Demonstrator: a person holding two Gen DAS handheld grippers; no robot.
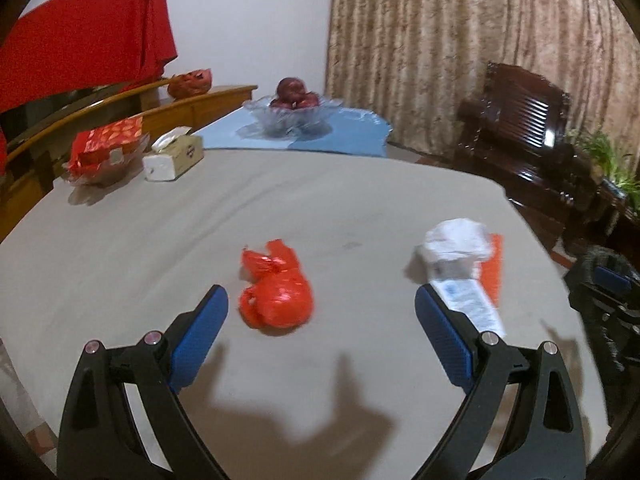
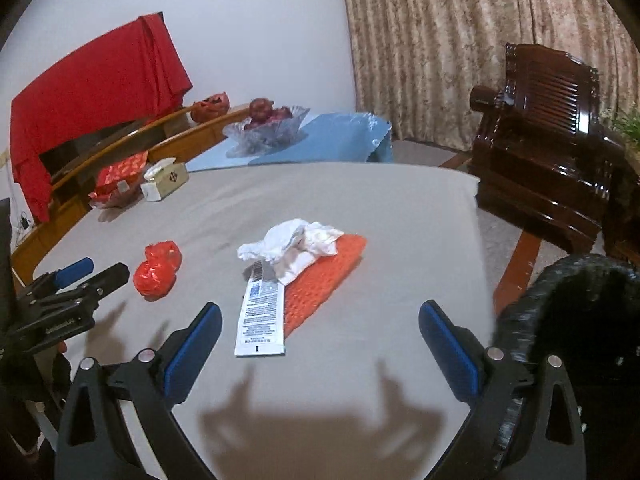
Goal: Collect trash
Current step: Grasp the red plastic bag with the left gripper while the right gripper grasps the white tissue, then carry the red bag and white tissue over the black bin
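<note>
The table under its grey cloth fills most of the room in front of me, and a dark bin sits off its right edge, only partly in sight. Near the front edge lies an orange bumpy sheet with a crumpled white tissue on top and a flattened tube beside it, touching. Well to the left sits a crumpled red plastic bag.

The left gripper hovers with its jaws spread wide around nothing, the bag just ahead between them. The right gripper is equally wide and empty, facing the tube.

The bag looks light, soft and slippery; I'd pinch its knotted top. The left view is blurred, so the bag's folds are hard to read.
</note>
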